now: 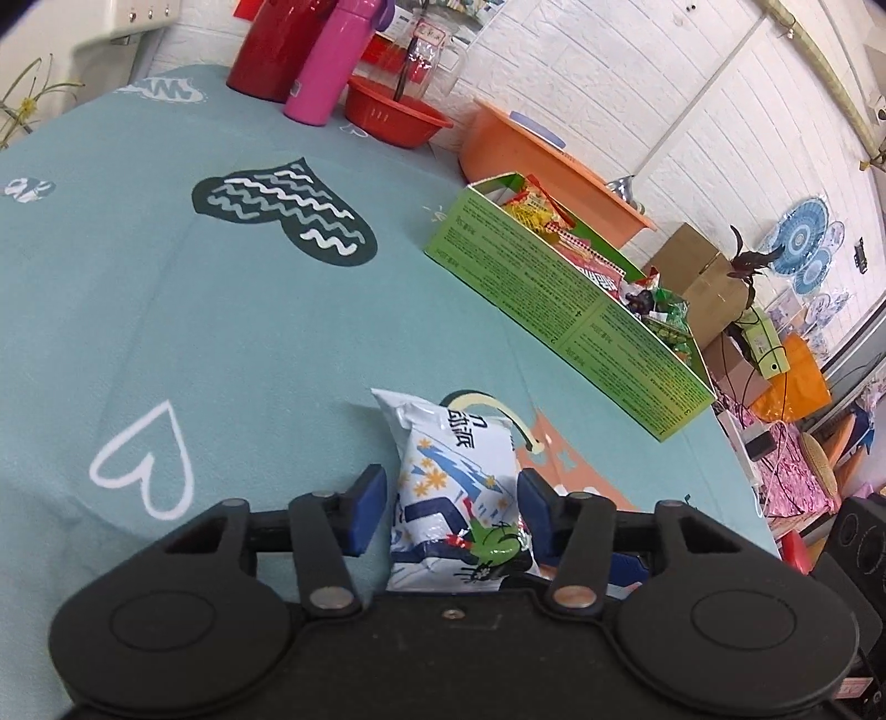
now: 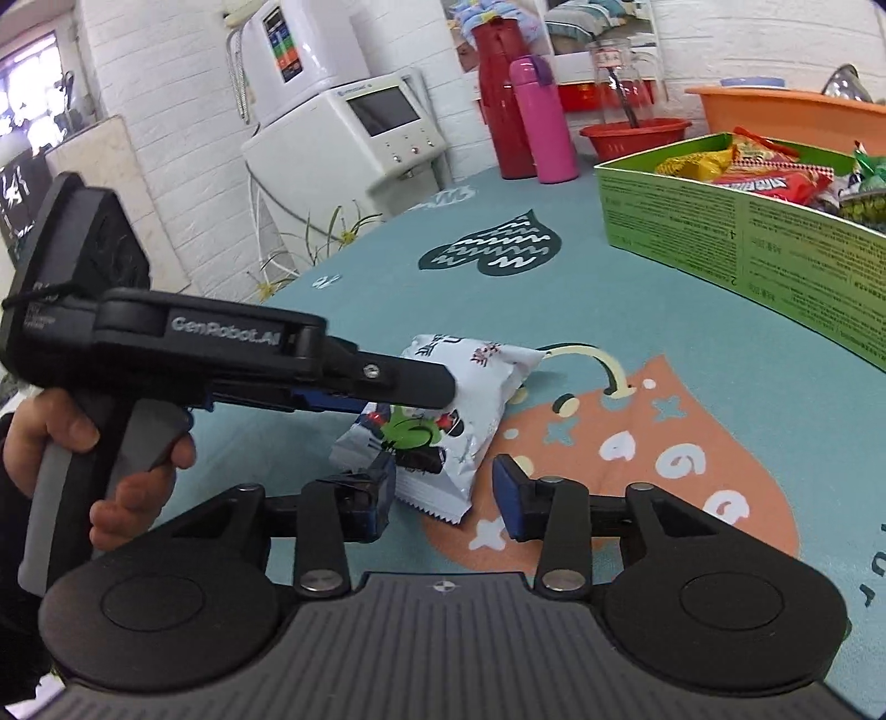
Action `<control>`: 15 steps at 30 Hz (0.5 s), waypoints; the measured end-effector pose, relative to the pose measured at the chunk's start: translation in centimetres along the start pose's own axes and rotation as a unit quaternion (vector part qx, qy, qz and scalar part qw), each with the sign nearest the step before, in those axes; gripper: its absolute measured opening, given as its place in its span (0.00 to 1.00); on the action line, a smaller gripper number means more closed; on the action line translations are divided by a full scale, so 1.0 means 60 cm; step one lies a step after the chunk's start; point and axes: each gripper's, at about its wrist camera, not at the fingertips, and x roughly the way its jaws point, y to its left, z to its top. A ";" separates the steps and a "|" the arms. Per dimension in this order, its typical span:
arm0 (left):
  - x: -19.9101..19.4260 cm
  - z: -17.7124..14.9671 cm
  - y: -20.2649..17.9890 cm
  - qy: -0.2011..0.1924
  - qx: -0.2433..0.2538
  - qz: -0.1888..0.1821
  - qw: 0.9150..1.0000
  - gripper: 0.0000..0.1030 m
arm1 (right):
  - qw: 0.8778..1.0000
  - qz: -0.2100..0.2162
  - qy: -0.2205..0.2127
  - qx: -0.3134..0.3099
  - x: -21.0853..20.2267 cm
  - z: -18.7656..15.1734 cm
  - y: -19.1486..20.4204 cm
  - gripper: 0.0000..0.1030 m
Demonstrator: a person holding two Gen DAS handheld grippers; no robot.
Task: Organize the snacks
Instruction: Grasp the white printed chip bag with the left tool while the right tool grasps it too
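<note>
Red flask [image 1: 266,50], pink bottle [image 1: 326,66], red basket [image 1: 396,119], orange tub [image 1: 531,160]

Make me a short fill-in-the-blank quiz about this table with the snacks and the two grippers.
1. The white snack packet lies between the blue pads of the ____ gripper.
2. The open box that holds other snacks is ____ in colour.
3. Beside the red flask stands a ____ bottle.
4. Near the right gripper, the tablecloth has a large ____ patch.

Missing words: left; green; pink; orange
</note>
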 end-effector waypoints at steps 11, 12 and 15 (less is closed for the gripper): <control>0.023 0.000 -0.012 0.013 0.017 -0.006 1.000 0.58 | 0.999 0.017 -0.018 0.032 0.021 0.003 -0.010 0.63; 0.024 0.002 -0.020 0.012 0.023 -0.006 1.000 0.56 | 0.999 0.013 -0.019 0.035 0.018 0.003 -0.012 0.61; 0.027 0.011 -0.046 0.006 0.039 -0.021 0.999 0.56 | 0.998 0.006 -0.033 0.050 -0.002 0.004 -0.022 0.56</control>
